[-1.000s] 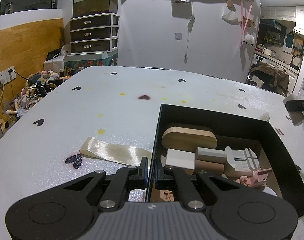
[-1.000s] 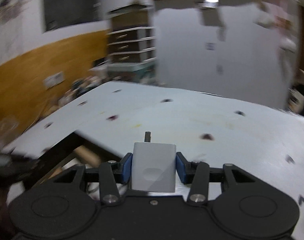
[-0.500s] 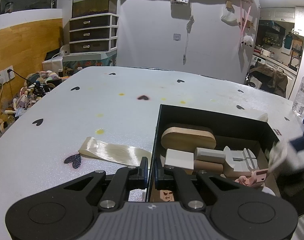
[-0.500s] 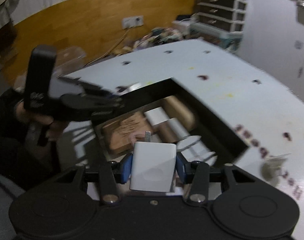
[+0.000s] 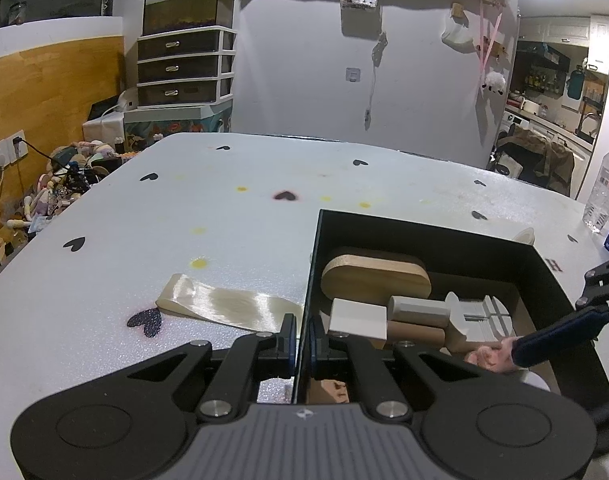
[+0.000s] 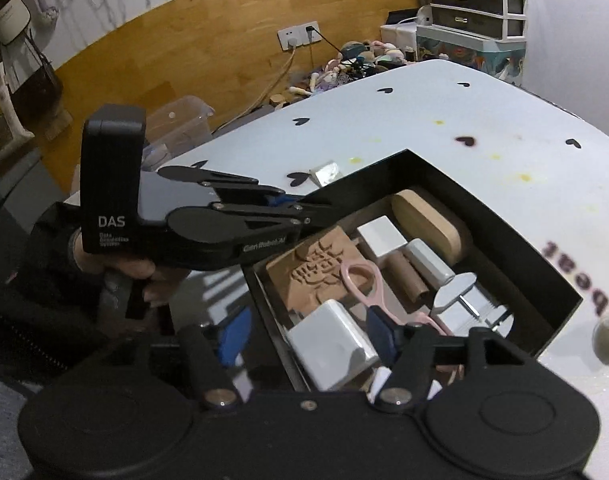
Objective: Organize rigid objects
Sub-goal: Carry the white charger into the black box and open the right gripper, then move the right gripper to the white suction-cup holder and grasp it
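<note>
**White charger block dropping into the box's near corner**

White charger block [image 6: 332, 344]: lying tilted in the near corner of the black box [image 6: 504, 240], long axis running from about 10 to 4 o'clock in the right wrist view, just beside the carved brown slab [image 6: 316, 264] at 12 o'clock and the pink scissors [image 6: 364, 284] at 1 o'clock. Sitting between the blue pads of the right gripper [image 6: 304, 336], whose jaws are opening; left pad well clear of the block, right pad just beside its edge, contact there hard to judge. Right gripper plainly the nearer one. Left gripper [image 5: 299, 336] at roughly 10 o'clock from the block, clamped shut on the box's side wall, steadying it on the bench [image 5: 224, 220]. Likely next: straight lift back out, clear of the scissors' handle.
</note>
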A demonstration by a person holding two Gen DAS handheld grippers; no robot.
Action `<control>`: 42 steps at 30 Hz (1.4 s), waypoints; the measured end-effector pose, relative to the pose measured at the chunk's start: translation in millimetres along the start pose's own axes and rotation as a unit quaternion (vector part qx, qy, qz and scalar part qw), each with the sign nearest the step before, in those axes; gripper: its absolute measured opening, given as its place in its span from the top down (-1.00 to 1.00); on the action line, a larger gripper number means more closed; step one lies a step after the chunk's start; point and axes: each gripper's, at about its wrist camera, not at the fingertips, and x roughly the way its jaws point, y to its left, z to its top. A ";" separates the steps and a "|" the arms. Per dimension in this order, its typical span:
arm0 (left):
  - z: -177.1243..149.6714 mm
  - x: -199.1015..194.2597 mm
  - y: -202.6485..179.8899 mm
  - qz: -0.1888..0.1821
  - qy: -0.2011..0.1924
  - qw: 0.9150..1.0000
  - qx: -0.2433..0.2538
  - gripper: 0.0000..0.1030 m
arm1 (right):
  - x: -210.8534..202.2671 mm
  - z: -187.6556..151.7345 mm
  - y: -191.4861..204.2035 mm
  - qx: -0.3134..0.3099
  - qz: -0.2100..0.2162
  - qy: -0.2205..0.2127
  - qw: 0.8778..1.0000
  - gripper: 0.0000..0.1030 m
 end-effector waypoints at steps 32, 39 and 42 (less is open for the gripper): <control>0.6 0.2 0.0 0.001 0.000 1.000 0.000 0.88 | -56.7 -11.5 -13.4 0.040 -0.088 -0.115 0.989 -0.99; 0.5 0.2 0.0 0.001 0.000 1.000 0.000 0.88 | -75.3 -22.2 -46.6 0.102 -0.157 -0.168 0.968 -1.00; 0.5 0.2 -0.1 0.001 0.000 1.000 0.000 0.88 | -79.4 -28.1 -63.7 0.133 -0.195 -0.185 0.954 -1.00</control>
